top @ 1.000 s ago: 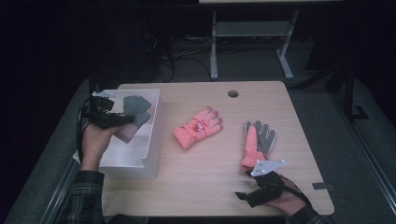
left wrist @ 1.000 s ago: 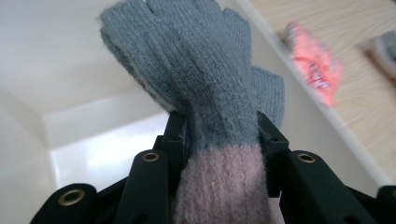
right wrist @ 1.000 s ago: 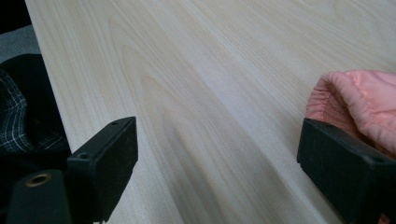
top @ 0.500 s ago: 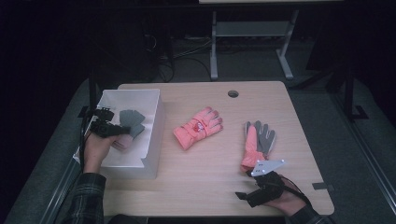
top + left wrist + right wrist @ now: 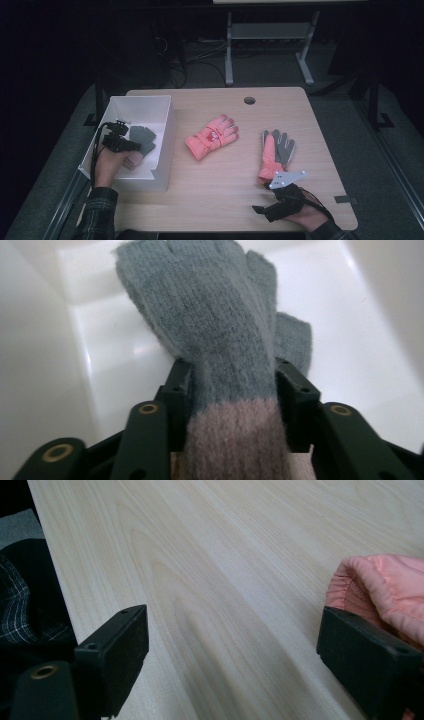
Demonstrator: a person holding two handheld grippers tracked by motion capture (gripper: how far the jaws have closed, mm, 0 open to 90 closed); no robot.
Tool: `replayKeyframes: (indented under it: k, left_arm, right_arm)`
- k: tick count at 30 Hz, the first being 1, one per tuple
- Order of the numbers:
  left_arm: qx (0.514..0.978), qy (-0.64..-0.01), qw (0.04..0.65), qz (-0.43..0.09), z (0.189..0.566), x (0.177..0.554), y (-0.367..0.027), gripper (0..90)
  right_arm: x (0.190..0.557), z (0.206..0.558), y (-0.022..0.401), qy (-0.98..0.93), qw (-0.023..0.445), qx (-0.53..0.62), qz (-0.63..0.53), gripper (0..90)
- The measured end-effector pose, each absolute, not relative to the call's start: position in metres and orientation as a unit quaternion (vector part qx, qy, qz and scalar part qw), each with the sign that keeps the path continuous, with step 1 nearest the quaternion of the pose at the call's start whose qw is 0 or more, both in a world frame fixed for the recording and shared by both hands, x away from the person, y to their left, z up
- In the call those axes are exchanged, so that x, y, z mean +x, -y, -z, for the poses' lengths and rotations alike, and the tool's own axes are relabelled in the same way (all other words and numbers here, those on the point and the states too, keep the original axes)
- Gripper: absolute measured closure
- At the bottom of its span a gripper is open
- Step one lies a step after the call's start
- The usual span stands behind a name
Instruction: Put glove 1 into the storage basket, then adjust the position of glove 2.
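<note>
A grey knit glove (image 5: 144, 138) with a pale pink cuff lies inside the white bin (image 5: 145, 101) at the table's left. My left gripper (image 5: 132, 145) reaches down into the bin. In the left gripper view the glove (image 5: 210, 305) lies flat on the bin floor (image 5: 350, 345), its cuff between the jaws of that gripper (image 5: 230, 377). The jaws have just been opening and flank the cuff without squeezing it. My right gripper (image 5: 261, 195) rests open at the table's front right. One jaw sits beside the cuff (image 5: 380, 590) of a pink glove with a grey palm (image 5: 277, 150).
Another pink glove (image 5: 212, 136) lies in the middle of the wooden table (image 5: 320, 130). A round cable hole (image 5: 249, 100) is near the far edge. A plaid sleeve (image 5: 20, 610) shows to the left in the right gripper view.
My left gripper has sunk into the bin with the grey glove, which now lies on the bin floor. The right gripper has stayed put.
</note>
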State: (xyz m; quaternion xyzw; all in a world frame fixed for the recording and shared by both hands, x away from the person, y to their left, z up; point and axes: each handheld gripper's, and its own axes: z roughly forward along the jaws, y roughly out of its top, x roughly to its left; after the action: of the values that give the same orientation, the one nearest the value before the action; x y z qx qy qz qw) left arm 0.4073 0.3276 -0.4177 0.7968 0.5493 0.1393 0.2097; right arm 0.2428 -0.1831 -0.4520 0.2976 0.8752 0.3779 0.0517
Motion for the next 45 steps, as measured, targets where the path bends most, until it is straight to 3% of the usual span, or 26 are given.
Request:
replayKeyframes:
  k: [9,13,29,45]
  left_arm:
    - [0.790,-0.553,0.206,-0.166,0.418,0.408,-0.322,29.8]
    - [0.783,-0.559,0.214,-0.168,0.413,0.407,-0.321,24.1]
    - [0.788,-0.513,0.301,-0.160,0.357,0.395,-0.303,23.0]
    - [0.814,-0.421,0.384,-0.111,0.315,0.375,-0.230,23.0]
  right_arm:
    - [0.242,0.452,0.183,-0.875,0.052,0.298,-0.378,13.2]
    - [0.242,0.452,0.183,-0.875,0.052,0.298,-0.378,13.3]
    - [0.242,0.452,0.181,-0.877,0.050,0.295,-0.376,13.2]
    - [0.242,0.449,0.182,-0.877,0.046,0.297,-0.374,13.7]
